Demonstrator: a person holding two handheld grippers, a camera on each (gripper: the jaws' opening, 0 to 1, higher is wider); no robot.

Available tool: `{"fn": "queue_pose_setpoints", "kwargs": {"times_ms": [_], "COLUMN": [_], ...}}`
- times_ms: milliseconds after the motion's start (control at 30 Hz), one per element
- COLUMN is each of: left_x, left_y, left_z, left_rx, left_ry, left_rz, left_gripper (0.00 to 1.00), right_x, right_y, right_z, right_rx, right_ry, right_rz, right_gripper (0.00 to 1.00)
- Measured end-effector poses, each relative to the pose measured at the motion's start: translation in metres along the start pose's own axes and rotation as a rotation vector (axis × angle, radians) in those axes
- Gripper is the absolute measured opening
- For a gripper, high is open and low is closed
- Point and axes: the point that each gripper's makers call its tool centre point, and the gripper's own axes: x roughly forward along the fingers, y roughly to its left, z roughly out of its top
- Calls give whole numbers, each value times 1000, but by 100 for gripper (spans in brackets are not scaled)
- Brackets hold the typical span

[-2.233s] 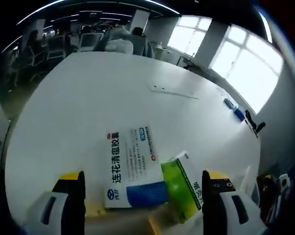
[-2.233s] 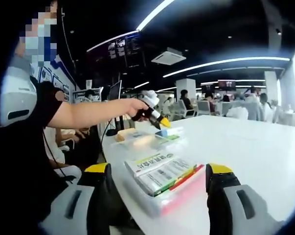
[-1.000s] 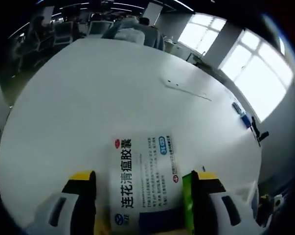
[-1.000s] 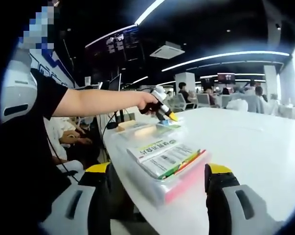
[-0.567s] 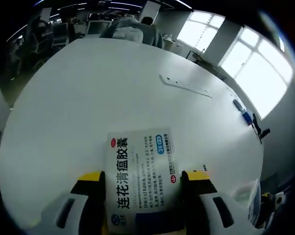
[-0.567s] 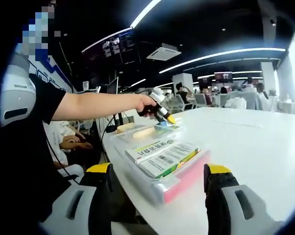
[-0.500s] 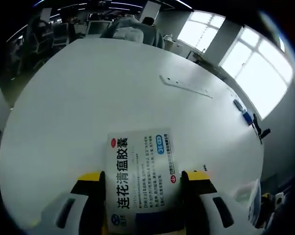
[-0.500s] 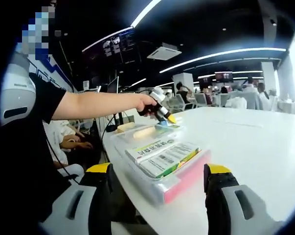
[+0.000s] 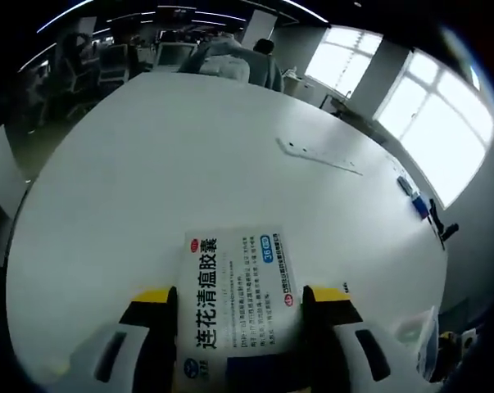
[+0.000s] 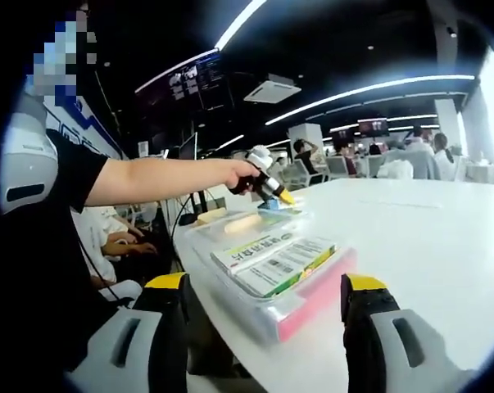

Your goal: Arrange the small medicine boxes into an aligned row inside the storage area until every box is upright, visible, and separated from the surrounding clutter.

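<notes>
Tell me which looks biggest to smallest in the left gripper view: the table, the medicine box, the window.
1. table
2. medicine box, though it sits very near the camera, between the left tongs
3. window, far off, so its real size is unsure

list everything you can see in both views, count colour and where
medicine box: one, white with blue print and a blue band near its bottom, between the left gripper's jaws
table: one, white, round-edged, under everything
clear tray: one, see-through with a pink edge, at the table's near edge in the right gripper view
flat boxes in the tray: at least two, white with green and red edges, lying flat
flat strip: one, white, far side of the table in the left gripper view
small blue items: count unclear, near the window edge
left gripper: yellow-tipped, shut on the medicine box
right gripper: yellow-tipped, open, in front of the tray
person's arm: one, holding the left gripper over the tray's far end
</notes>
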Motion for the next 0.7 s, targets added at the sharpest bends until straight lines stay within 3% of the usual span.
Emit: {"fn": "queue_pose_setpoints", "kwargs": {"times_ms": [233, 467, 533, 567, 633, 700], "left_x": [-4, -3, -1, 1, 3, 2], "left_y": [-3, -1, 0, -1, -11, -1], "left_z": [-8, -13, -13, -19, -23, -18], "left_rx": [23, 94, 94, 74, 25, 21], "left_ry": [4, 56, 67, 99, 107, 60], "left_rz": [18, 40, 43, 32, 1, 27], "left_gripper": [61, 61, 61, 62, 61, 61], "right_x": [0, 1, 1, 1, 2, 3], "right_y": [2, 2, 3, 3, 3, 3], "right_z": [-3, -6, -6, -6, -6, -4], "right_rx": [1, 7, 8, 9, 9, 9], "right_ry": [6, 12, 14, 14, 15, 6], "right_rz": [2, 4, 4, 5, 6, 6], "right_gripper": [73, 73, 73, 73, 73, 73]}}
